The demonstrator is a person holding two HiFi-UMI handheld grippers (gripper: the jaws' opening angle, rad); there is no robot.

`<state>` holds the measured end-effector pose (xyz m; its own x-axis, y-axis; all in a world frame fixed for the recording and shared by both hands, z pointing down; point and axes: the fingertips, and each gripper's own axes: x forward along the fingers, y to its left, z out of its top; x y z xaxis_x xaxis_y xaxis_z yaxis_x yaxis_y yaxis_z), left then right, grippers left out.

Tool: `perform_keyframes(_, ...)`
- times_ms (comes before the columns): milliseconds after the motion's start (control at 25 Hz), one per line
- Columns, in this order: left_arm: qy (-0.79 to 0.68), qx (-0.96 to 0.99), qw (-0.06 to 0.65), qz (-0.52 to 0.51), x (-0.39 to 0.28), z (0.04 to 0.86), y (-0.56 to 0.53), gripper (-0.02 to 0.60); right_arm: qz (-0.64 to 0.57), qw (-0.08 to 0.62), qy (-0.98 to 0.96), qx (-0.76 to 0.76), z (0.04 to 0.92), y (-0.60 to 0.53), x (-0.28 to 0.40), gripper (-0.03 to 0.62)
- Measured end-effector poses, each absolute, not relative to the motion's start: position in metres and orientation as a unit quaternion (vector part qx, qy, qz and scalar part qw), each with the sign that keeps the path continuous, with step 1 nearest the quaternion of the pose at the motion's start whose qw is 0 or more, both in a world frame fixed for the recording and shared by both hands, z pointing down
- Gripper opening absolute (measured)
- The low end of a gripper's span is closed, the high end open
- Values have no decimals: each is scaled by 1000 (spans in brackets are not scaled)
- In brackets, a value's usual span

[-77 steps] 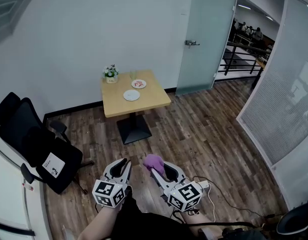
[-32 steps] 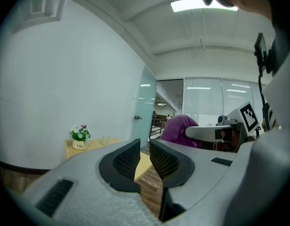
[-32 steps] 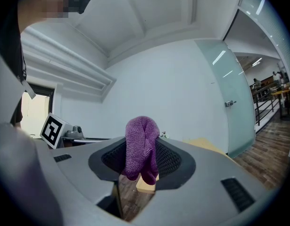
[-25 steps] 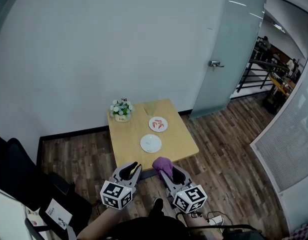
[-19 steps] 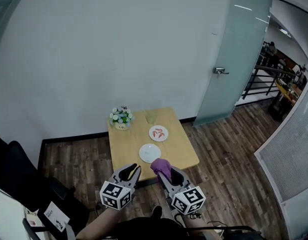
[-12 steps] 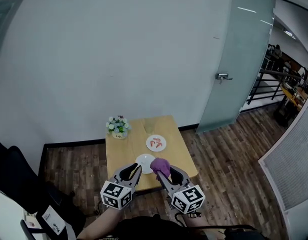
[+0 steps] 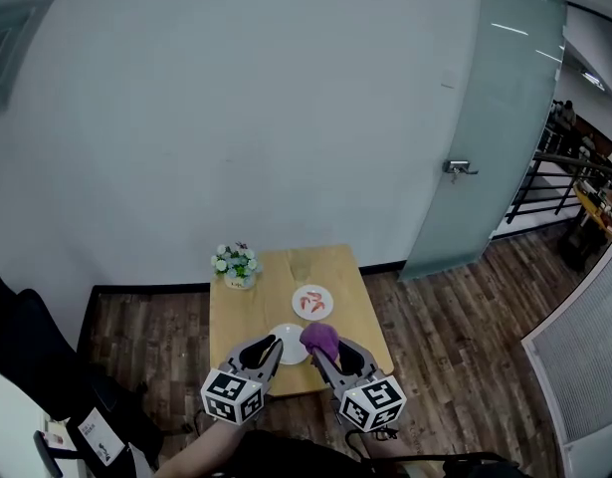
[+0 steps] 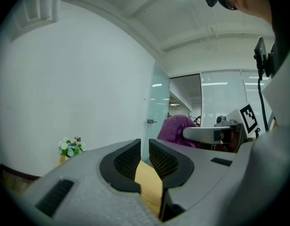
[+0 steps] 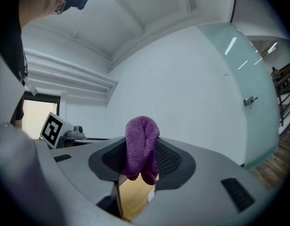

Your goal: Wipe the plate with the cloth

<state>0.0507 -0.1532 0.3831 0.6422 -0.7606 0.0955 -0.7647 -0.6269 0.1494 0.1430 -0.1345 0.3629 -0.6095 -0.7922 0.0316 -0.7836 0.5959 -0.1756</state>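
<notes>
A small wooden table [image 7: 345, 312] stands against the white wall. On its near part lies an empty white plate [image 7: 289, 340], just beyond both grippers in the head view. My right gripper [image 7: 323, 347] is shut on a purple cloth [image 7: 319, 338], which bulges up out of the jaws. The right gripper view shows the same cloth [image 9: 142, 142] pinched in the right gripper [image 9: 143, 152], with the table [image 9: 133, 199] below. My left gripper [image 7: 264, 351] holds nothing. Seen from its own camera, the left gripper [image 8: 145, 144] has its jaws nearly touching, with the cloth [image 8: 175, 130] off to the right.
A second plate [image 7: 312, 301] with red food, a drinking glass [image 7: 301, 266] and a pot of flowers [image 7: 235, 263] sit farther back on the table. A black office chair [image 7: 22, 352] stands at the left. A frosted glass door [image 7: 490, 137] is at the right, over wood flooring [image 7: 455, 357].
The view has closed in on the table, which now sits right in front of the grippers. Both grippers kept their pose, the right one still holding the cloth.
</notes>
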Motion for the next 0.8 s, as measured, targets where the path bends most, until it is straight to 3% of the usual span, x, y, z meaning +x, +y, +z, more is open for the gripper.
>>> perform_keyframes(800, -396, 914, 90, -3, 19, 382, -215, 55, -88, 7, 886, -456, 367, -193, 95, 151)
